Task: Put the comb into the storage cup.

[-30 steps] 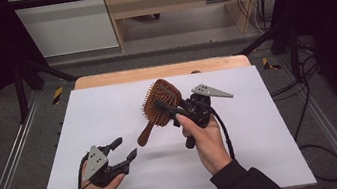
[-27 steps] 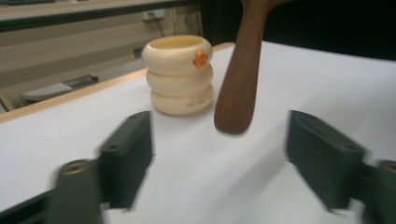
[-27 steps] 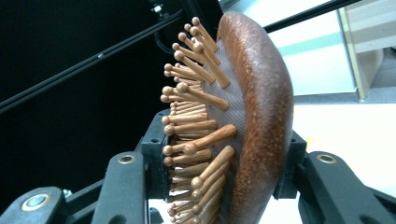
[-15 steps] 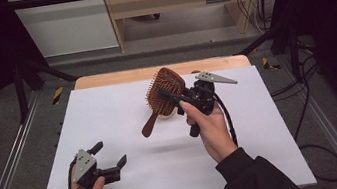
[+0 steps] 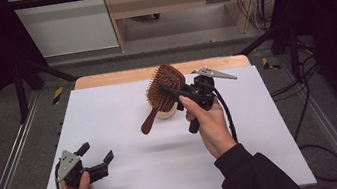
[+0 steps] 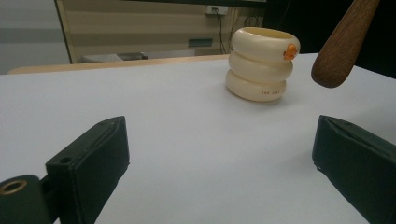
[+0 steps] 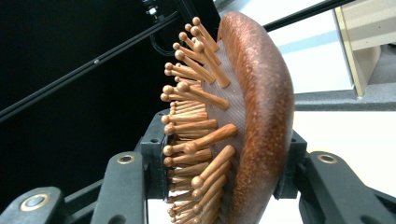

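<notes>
A wooden paddle hairbrush (image 5: 165, 81) with wooden pins hangs above the middle of the white table (image 5: 108, 108), handle sloping down to the left. My right gripper (image 5: 170, 93) is shut on the brush head (image 7: 261, 116), one jaw on the pin side and one on the rounded back. Behind and under the brush stands a cream ringed holder (image 5: 168, 113) with a small orange beak (image 6: 261, 65). My left gripper (image 5: 98, 151) rests low near the front left corner; its jaws have just been opening and stand wide, with nothing between them (image 6: 219, 154). The brush handle tip (image 6: 343, 42) hangs near the holder.
A wooden strip (image 5: 113, 77) runs along the table's far edge. Metal rails (image 5: 12, 163) flank both sides, with dark frame legs and cables (image 5: 301, 84) beyond. A wooden shelf unit (image 5: 178, 2) stands behind the table.
My left hand has slid left toward the front corner and its jaws have spread wider. My right hand has lifted the brush a little, up and toward the back.
</notes>
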The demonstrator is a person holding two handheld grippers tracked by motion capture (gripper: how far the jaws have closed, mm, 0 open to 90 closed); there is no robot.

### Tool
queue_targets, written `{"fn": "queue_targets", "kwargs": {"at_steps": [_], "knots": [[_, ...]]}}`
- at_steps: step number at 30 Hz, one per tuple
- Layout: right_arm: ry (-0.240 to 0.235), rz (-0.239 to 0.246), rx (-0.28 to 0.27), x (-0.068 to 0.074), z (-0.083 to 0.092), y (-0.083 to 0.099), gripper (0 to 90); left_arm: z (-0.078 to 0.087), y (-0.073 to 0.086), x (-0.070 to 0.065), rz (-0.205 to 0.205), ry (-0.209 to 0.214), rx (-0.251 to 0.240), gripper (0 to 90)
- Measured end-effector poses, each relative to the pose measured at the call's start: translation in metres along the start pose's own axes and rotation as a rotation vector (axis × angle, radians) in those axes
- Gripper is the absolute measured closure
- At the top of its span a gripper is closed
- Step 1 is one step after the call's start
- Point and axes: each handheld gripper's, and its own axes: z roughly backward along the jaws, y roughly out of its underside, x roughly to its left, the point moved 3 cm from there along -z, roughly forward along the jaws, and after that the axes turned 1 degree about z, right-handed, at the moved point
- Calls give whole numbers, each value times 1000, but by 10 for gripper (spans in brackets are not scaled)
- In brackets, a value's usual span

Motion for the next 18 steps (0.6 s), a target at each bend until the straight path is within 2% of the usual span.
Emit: {"fn": "queue_targets", "kwargs": {"at_steps": [8,18], "knots": [[-2,-11,-5,-1,-3,-3,511,-1,0,0,-3,1,3,36],[-7,-16,-40,3,-6,-19,511,-1,-1,-1,-26,-4,10,36]]}}
